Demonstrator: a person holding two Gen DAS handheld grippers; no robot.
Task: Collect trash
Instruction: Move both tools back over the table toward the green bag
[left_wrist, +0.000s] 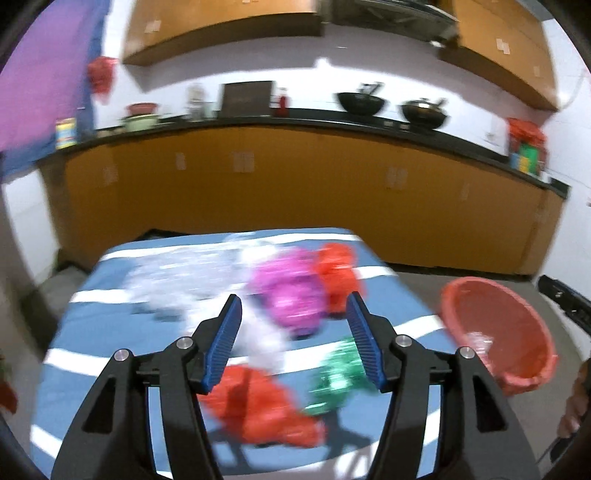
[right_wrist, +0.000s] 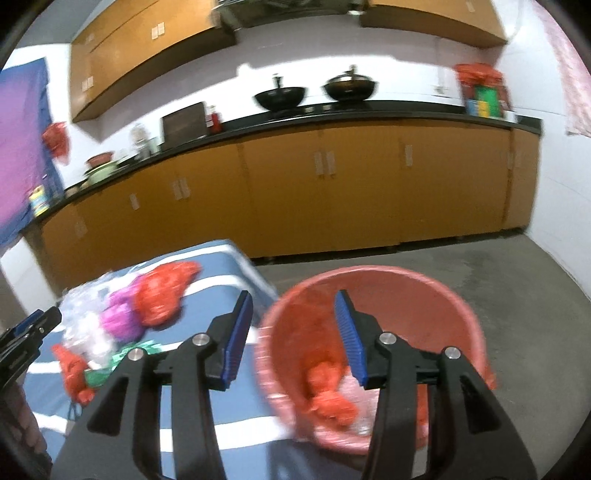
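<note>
Here the trash is a scatter of crumpled plastic bags on the blue-and-white striped table (left_wrist: 92, 295): a magenta bag (left_wrist: 291, 291), a red bag (left_wrist: 338, 273) just beside it, a nearer red bag (left_wrist: 258, 406), a green bag (left_wrist: 336, 373) and clear film (left_wrist: 177, 280) toward the far left. The left gripper (left_wrist: 293, 314) hangs above them with its fingers spread and nothing between them. The right gripper (right_wrist: 293, 314) is over the red basin (right_wrist: 424, 284), fingers likewise apart and empty; red bags (right_wrist: 325, 387) and some clear plastic already lie inside. Such bags should be very light, soft and slippery, collapsing under any squeeze, so a pinch through a bunched fold near the middle looks surer than a loose edge, which might slide out or trail
</note>
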